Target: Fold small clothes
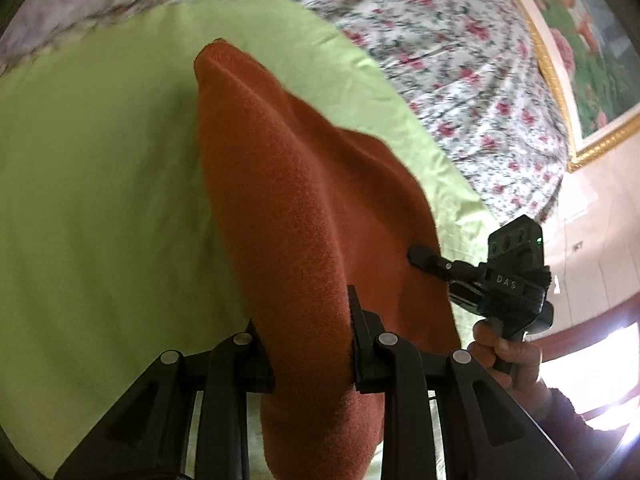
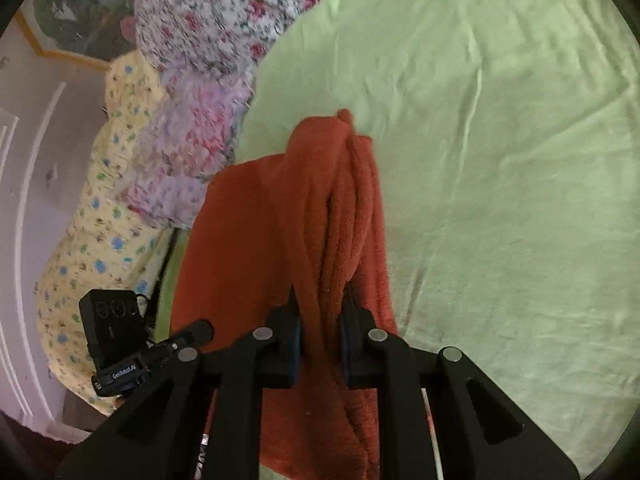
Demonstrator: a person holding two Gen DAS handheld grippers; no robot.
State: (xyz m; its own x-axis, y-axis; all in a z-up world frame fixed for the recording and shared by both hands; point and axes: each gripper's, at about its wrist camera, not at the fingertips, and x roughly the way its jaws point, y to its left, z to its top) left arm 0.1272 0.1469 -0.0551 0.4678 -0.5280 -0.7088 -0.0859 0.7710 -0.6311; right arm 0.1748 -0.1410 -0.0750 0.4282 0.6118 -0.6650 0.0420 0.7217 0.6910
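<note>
A rust-orange fleece garment [image 1: 304,200] is held up above a light green sheet [image 1: 100,180]. My left gripper [image 1: 306,332] is shut on one edge of the garment. My right gripper [image 2: 320,320] is shut on a bunched edge of the same garment [image 2: 320,208], which hangs down toward the green sheet [image 2: 500,160]. The right gripper also shows in the left wrist view [image 1: 424,258], touching the cloth's right side. The left gripper shows in the right wrist view [image 2: 196,330] at the cloth's left edge.
A floral bedspread [image 1: 440,60] lies beyond the green sheet. A yellow patterned cloth [image 2: 100,220] and a fluffy pink-white blanket [image 2: 192,132] are piled at the left. A gold-framed picture [image 1: 580,52] hangs on the wall.
</note>
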